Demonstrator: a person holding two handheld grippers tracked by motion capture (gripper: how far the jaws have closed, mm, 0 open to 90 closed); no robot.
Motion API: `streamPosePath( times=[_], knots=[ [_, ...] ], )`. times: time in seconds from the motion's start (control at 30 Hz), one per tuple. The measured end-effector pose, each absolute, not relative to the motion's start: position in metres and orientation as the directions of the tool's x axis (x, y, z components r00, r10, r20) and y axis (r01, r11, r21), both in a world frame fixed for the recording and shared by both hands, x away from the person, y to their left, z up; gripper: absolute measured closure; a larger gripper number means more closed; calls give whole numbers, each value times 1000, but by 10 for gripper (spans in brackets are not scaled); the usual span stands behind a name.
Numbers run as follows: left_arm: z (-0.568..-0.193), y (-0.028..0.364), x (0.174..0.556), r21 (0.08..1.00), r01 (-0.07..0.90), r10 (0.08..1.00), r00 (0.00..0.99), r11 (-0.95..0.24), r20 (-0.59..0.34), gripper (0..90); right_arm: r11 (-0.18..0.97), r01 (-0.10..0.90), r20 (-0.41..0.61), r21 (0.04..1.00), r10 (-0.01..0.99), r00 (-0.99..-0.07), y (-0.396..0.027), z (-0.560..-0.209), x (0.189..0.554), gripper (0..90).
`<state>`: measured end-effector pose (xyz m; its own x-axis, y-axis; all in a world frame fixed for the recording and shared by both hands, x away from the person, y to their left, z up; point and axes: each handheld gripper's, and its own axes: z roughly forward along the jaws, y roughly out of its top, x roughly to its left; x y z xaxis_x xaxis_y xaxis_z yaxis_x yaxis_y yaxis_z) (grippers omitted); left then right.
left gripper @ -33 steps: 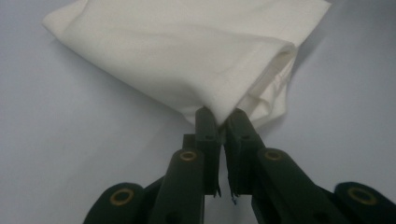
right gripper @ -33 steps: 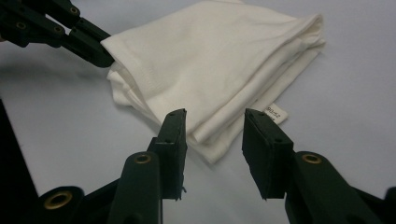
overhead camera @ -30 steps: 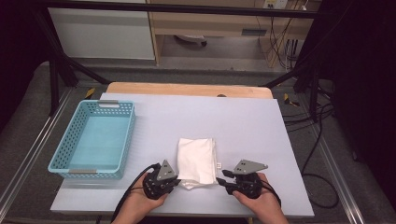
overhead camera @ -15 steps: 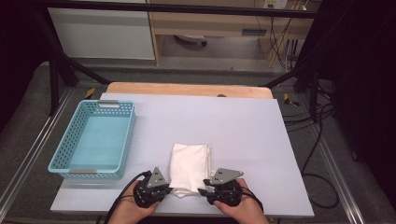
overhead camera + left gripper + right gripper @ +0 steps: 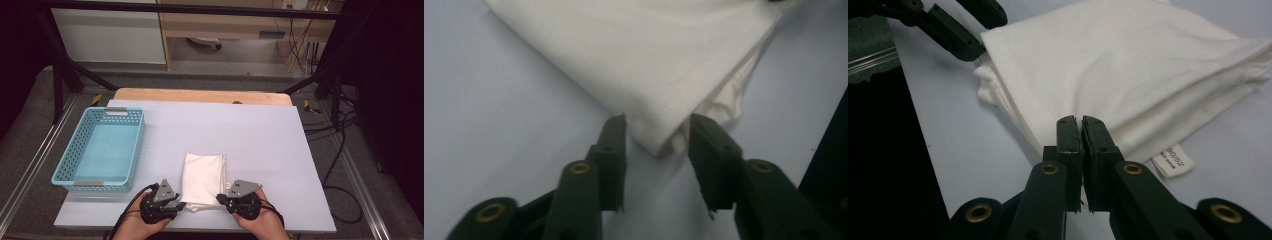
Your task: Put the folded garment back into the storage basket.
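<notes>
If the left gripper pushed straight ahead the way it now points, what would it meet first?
The folded white cloth: its near corner already sits between the left gripper jaws, which have just been opening and stand apart without pressing it. Going on would likely push into that corner.

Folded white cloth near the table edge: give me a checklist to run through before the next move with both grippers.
1. Cloth lies folded and flat on the table: ok.
2. Left gripper straddles the cloth's near corner: ok.
3. Left gripper grips the cloth: not ok. Its jaws have just been opening, and the pads stand clear of the corner.
4. Right gripper is shut at the cloth's near edge: ok. Its jaws have just been closing.
5. Cloth is caught between the right jaws: cannot tell.
6. Basket is empty, left of the cloth: ok.
</notes>
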<state>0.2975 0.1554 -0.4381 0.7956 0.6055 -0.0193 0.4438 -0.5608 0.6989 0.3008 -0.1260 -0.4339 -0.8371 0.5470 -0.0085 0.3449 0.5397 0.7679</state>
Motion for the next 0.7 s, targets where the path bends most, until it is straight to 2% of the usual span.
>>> streamPosePath(
  times=[0.07,0.1,0.2,0.37,0.4,0.43,0.47,0.5,0.57,0.6,0.7],
  knots=[
    [-436,159,297,713,447,609,792,-540,-35,438,535,354,-13,767,564,-826,-132,-432,299,876],
    [-435,160,297,718,446,610,791,-534,-38,438,535,354,-13,767,564,-826,-132,-432,299,876],
    [-432,162,299,733,438,609,792,-521,-40,358,536,368,-8,760,573,-819,-135,-436,299,876],
    [-427,163,301,760,428,627,778,-489,-35,320,538,376,1,754,572,-820,-135,-440,302,870],
    [-425,163,302,767,424,629,777,-482,-34,305,524,388,15,758,580,-814,-135,-441,302,827],
    [-424,162,302,773,420,632,774,-476,-32,305,524,388,15,758,580,-814,-135,-441,302,827],
    [-422,161,303,777,418,637,770,-471,-28,293,516,399,31,758,583,-812,-136,-442,300,742],
    [-421,159,305,778,417,642,766,-470,-22,293,516,399,31,758,583,-812,-136,-442,300,742],
    [-418,157,310,782,415,657,754,-465,-9,258,514,417,31,750,601,-798,-137,-444,297,587],
    [-417,156,313,784,413,662,749,-464,-3,258,514,417,31,750,601,-798,-137,-444,297,587],
    [-411,153,323,787,406,677,736,-465,21,230,512,435,42,741,612,-790,-139,-448,296,491]
  ],
)
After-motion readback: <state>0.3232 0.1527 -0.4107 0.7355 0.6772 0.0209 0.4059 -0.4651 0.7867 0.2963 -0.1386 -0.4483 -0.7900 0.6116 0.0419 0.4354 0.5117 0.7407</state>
